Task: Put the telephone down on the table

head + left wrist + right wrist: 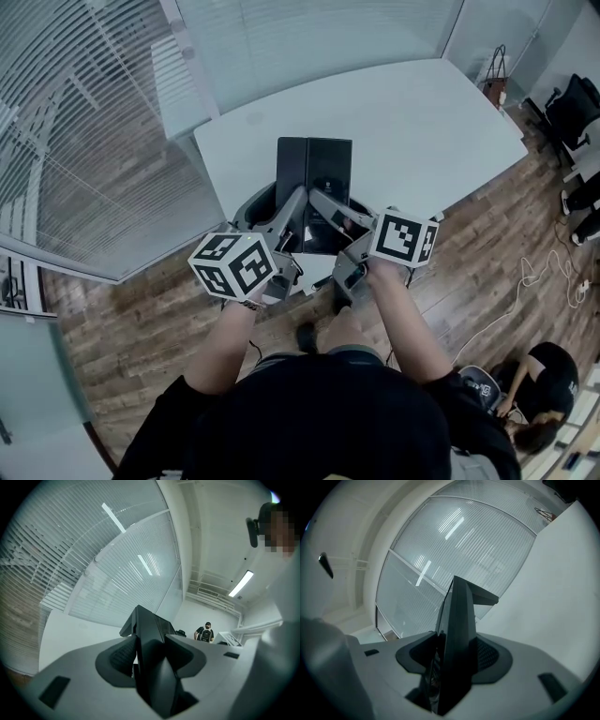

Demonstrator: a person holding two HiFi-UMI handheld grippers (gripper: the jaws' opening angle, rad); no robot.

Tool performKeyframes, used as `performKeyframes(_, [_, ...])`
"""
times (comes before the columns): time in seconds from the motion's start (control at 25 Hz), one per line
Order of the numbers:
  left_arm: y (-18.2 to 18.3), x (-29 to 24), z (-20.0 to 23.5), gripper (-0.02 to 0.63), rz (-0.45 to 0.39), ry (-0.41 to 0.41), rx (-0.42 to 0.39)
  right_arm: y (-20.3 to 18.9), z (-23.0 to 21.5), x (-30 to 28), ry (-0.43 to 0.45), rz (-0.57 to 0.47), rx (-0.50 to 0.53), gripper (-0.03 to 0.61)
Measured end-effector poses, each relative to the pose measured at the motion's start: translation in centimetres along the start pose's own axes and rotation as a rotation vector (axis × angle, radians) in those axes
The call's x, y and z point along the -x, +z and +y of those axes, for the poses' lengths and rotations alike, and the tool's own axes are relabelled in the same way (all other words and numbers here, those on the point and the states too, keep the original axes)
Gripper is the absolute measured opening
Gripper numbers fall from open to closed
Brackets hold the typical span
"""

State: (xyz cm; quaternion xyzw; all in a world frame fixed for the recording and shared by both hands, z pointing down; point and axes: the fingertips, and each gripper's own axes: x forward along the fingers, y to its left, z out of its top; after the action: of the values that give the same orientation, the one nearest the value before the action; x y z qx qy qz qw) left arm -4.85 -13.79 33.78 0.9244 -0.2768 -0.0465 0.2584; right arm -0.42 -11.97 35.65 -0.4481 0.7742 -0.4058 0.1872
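One flat black rectangular telephone (314, 173) is gripped at its near end by two grey tongs, the left gripper (296, 210) and the right gripper (326, 210), both clamped on it. It sits over the near edge of the one white table (422, 122).

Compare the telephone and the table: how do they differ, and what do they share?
The telephone is black; the table is white. The telephone is small, the table far larger. The telephone is clamped by the left hand-held gripper and the right hand-held gripper; the table stands on the wood floor. Both look flat.
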Motion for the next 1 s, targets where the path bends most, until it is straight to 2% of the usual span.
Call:
performKeyframes(0.2, [-0.1,-1.9,0.7,0.187,-0.008,0.011,0.001,1.3,-1.3,-0.7,0.018,0.010,0.006,0.210])
performKeyframes(0.4, [1.0,-6.9,3.2,0.187,-0.005,0.042,0.020,5.1,-4.8,-3.5,0.013,0.041,-0.019,0.210])
performKeyframes(0.64, [2.1,-8.7,3.7,0.187,-0.040,0.070,0.009,7.1,-5.4,-4.7,0.051,0.063,0.001,0.210])
performKeyframes(1.0, [4.1,-14.6,5.9,0.187,-0.077,0.153,0.020,12.4,-8.6,-7.8,0.097,0.140,-0.003,0.209])
